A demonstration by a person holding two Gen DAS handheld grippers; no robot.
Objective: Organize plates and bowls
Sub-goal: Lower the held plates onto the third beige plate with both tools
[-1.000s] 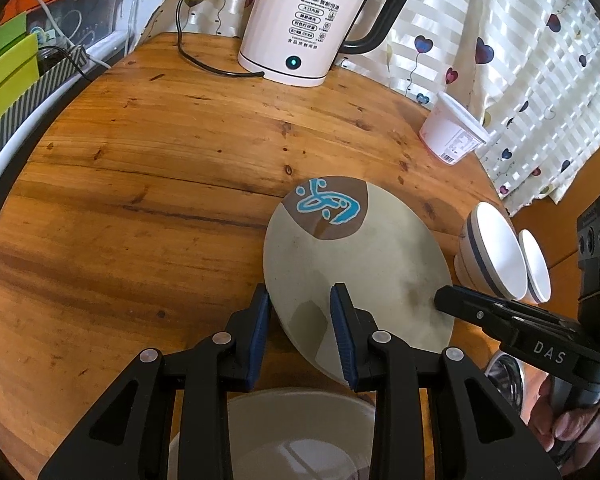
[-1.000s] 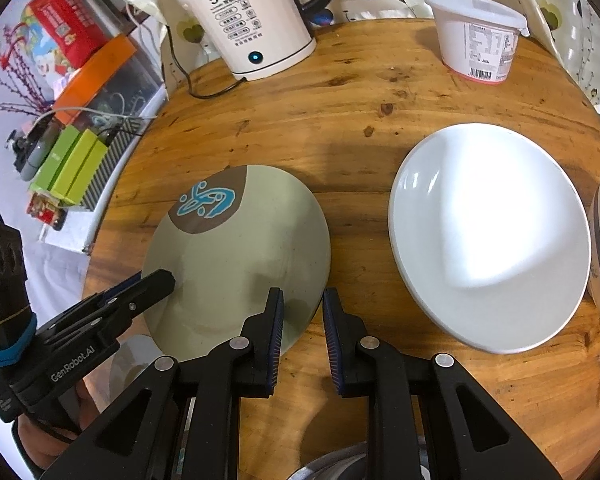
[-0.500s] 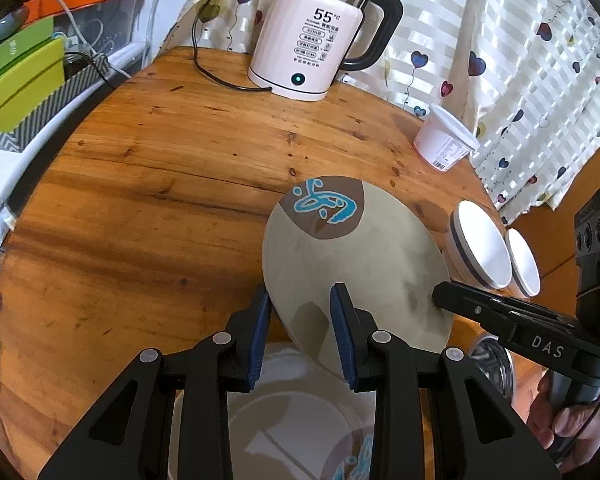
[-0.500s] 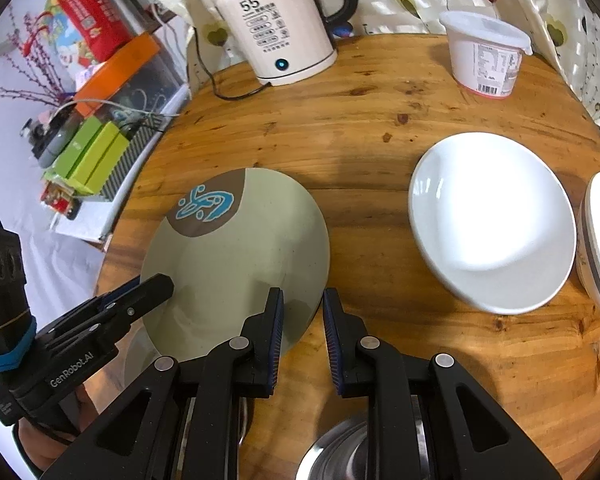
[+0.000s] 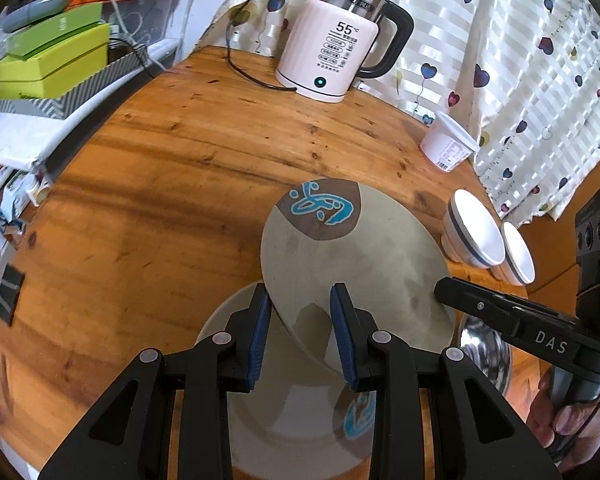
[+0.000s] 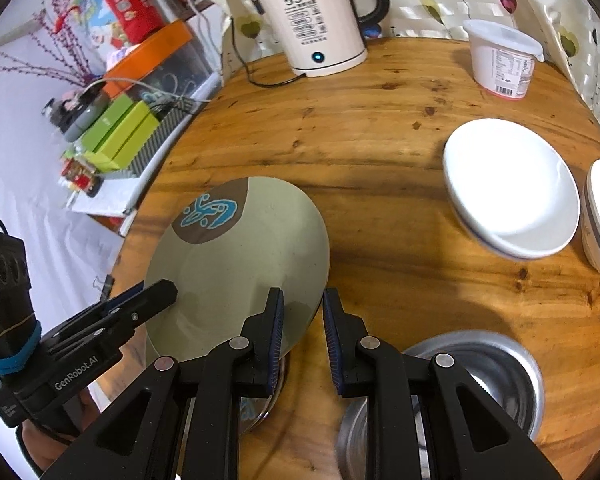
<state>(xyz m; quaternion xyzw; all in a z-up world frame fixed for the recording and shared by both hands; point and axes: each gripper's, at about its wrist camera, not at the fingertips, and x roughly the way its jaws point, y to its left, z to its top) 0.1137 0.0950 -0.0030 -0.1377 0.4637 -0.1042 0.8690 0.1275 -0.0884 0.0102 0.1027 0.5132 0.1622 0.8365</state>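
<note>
A beige plate (image 5: 352,264) with a brown patch and blue squiggle hangs tilted above the round wooden table (image 5: 160,184), gripped from both sides. My left gripper (image 5: 300,320) is shut on its near left rim. My right gripper (image 6: 302,320) is shut on its near right rim (image 6: 236,264). In the left wrist view, the right gripper (image 5: 500,320) clamps the plate's right edge. The left gripper (image 6: 140,304) reaches in from the lower left of the right wrist view. A second beige plate (image 5: 292,408) of the same pattern lies on the table directly below the held one.
A steel bowl (image 6: 480,380) sits near the front edge, right of the lower plate. A white plate (image 6: 508,184) and blue-striped white bowls (image 5: 476,232) stand at the right. At the back are a kettle (image 5: 332,60) with its cord and a white tub (image 6: 500,56).
Both grippers have carried the beige plate back toward the near edge and slightly up. The matching plate underneath and the steel bowl have come further into view.
</note>
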